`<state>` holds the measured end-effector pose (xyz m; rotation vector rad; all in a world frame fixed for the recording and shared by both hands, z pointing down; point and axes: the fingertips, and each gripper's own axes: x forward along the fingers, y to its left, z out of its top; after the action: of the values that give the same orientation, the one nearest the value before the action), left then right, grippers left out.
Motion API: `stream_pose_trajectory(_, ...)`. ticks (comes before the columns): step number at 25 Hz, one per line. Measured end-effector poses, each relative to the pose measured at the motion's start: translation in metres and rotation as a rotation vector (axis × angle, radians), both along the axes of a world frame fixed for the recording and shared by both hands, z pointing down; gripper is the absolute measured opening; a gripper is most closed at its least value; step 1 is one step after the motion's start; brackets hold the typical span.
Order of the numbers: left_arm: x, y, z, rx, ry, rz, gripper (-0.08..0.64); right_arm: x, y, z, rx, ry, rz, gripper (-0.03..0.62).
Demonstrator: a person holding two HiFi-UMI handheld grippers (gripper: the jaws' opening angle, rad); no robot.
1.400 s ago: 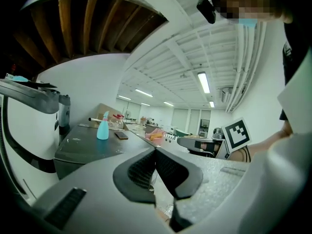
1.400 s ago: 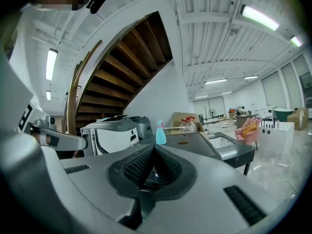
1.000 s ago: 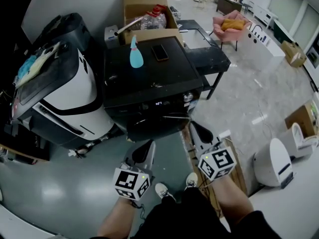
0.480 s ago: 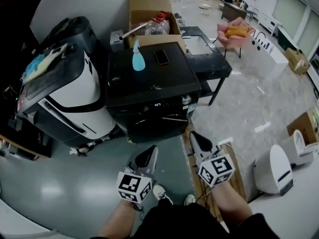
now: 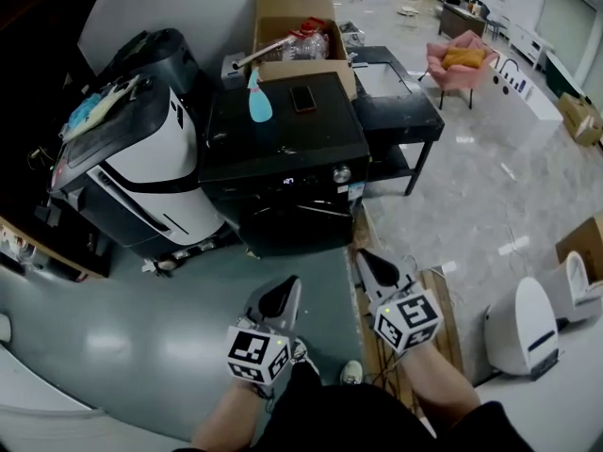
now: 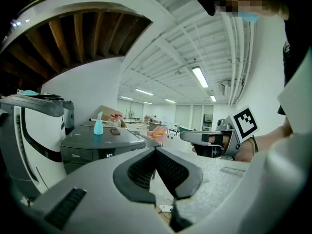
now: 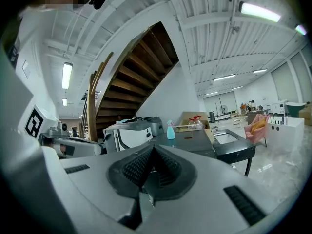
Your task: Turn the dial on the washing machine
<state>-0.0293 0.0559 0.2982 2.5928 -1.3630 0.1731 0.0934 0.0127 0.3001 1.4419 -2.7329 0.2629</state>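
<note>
The black washing machine (image 5: 283, 144) stands ahead of me, its silver dial (image 5: 341, 173) on the front panel to the right of a small lit display (image 5: 288, 181). Both grippers hang low and well short of it, above the floor. My left gripper (image 5: 285, 285) is shut and holds nothing; my right gripper (image 5: 364, 258) is also shut and holds nothing. The left gripper view shows its jaws (image 6: 156, 150) pressed together, with the machine (image 6: 97, 143) far off. The right gripper view shows its shut jaws (image 7: 153, 147) and the machine's top (image 7: 187, 139) beyond them.
A blue spray bottle (image 5: 256, 104) and a phone (image 5: 302, 98) lie on the machine's top. A white and black appliance (image 5: 141, 168) stands to its left, a cardboard box (image 5: 292, 17) behind, a black table (image 5: 400, 111) to the right. A wooden board (image 5: 445, 299) and a white device (image 5: 523, 323) lie at right.
The washing machine has slid up and a little right in the head view, looking slightly smaller. Both grippers stay shut and low in the picture, side by side.
</note>
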Motion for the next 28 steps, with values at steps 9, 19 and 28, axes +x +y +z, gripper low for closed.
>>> stream_pose_trajectory(9, 0.019, 0.055, -0.008, 0.005, -0.020, -0.083, 0.005, 0.028, 0.046, 0.003, -0.025, -0.019, -0.046, -0.003)
stream_pose_trajectory(19, -0.006, 0.082, -0.003, 0.005, -0.020, -0.088, 0.005, 0.002, 0.075, 0.010, -0.042, -0.013, -0.041, -0.003)
stream_pose_trajectory(28, -0.067, 0.099, -0.003, 0.007, -0.001, -0.056, 0.005, -0.059, 0.101, 0.005, -0.053, 0.001, 0.001, -0.003)
